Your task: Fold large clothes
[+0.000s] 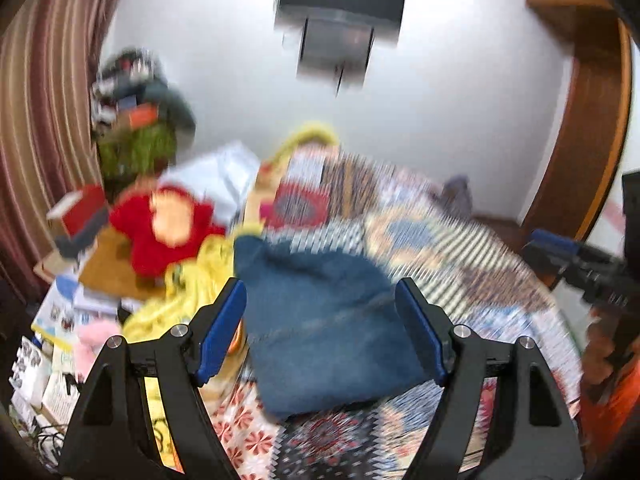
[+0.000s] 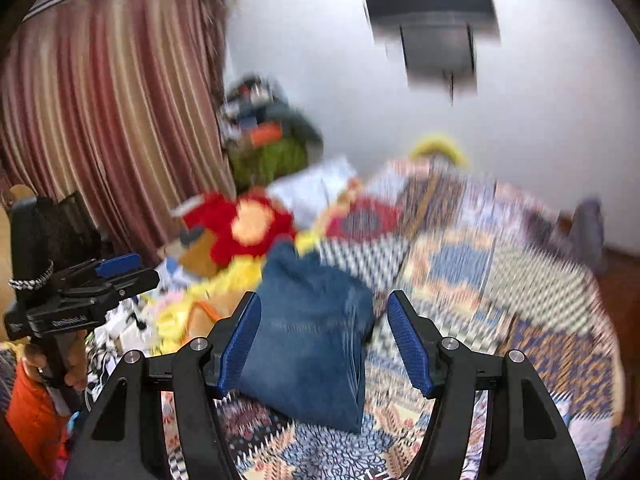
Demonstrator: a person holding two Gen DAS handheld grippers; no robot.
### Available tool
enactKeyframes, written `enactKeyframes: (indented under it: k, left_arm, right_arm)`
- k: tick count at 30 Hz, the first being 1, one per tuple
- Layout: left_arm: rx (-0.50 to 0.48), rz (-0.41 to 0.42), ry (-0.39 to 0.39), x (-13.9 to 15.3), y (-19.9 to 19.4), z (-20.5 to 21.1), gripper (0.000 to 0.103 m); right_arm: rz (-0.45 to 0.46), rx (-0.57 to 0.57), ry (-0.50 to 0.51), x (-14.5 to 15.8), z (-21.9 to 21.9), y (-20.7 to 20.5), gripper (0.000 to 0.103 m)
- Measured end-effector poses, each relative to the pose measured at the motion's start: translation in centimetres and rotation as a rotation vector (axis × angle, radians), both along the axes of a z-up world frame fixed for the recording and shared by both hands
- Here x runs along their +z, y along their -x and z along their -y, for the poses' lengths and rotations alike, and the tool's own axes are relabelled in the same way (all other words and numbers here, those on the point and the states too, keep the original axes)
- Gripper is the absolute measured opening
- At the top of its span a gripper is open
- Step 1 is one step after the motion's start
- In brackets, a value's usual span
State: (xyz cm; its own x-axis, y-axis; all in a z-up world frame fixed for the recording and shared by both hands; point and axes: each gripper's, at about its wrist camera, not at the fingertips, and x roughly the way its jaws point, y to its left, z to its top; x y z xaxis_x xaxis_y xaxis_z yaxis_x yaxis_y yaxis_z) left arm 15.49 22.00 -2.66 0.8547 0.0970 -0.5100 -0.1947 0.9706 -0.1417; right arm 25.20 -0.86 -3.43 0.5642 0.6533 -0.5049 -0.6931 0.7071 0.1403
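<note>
A folded blue denim garment (image 1: 328,340) (image 2: 308,352) lies as a thick bundle on the patterned bedspread (image 1: 460,248) (image 2: 500,280). My left gripper (image 1: 320,286) hovers above it, jaws wide apart, with nothing between the blue pads (image 1: 222,328). My right gripper (image 2: 324,298) is also held over the bundle, open and empty. Each gripper shows in the other's view: the right gripper (image 1: 576,256) at the right edge, the left gripper (image 2: 100,280) at the left, held by a hand. Both views are motion-blurred.
A red plush toy (image 1: 168,228) (image 2: 244,228) and yellow cloth (image 1: 188,296) (image 2: 224,280) lie to the left of the bundle, among books and clutter. Striped curtains (image 2: 112,100) hang on the left. A dark screen (image 1: 340,12) is mounted on the wall.
</note>
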Motion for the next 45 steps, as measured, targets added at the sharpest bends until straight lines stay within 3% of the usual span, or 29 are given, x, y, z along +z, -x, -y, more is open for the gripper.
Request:
enactKeyframes:
  k: [6, 10, 14, 20, 23, 24, 25, 29, 45]
  left_arm:
    - [-0.003, 0.214, -0.051, 4.8, 6.0, 3.9, 0.077]
    - [0.012, 0.305, -0.107, 6.0, 9.1, 6.6, 0.077]
    - [0.045, 0.363, -0.117, 5.9, 11.2, 8.2, 0.077]
    - [0.095, 0.350, -0.191, 5.0, 12.0, 9.9, 0.077]
    - [0.101, 0.337, -0.206, 4.6, 12.1, 10.4, 0.080]
    - [0.106, 0.334, -0.209, 4.5, 12.1, 10.5, 0.088]
    - [0.111, 0.333, -0.210, 4.5, 12.1, 10.5, 0.096]
    - [0.121, 0.331, -0.190, 4.1, 12.3, 10.1, 0.099]
    - [0.128, 0.309, -0.159, 3.2, 12.5, 9.2, 0.100]
  right_arm:
    - [0.167, -0.024, -0.128, 4.7, 1.8, 7.1, 0.063]
    - [0.258, -0.070, -0.161, 5.9, 2.9, 10.7, 0.063]
    - [0.278, -0.107, -0.184, 5.9, 4.0, 12.9, 0.063]
    - [0.270, -0.115, -0.134, 4.9, 4.2, 14.4, 0.066]
    - [0.275, -0.135, -0.110, 4.6, 4.1, 14.9, 0.084]
    - [0.279, -0.138, -0.110, 4.5, 4.1, 15.0, 0.091]
    - [0.282, -0.139, -0.112, 4.5, 4.1, 15.0, 0.094]
    - [0.312, -0.159, -0.099, 4.4, 3.8, 15.5, 0.102]
    - [0.312, -0.175, -0.072, 4.2, 3.5, 16.0, 0.103]
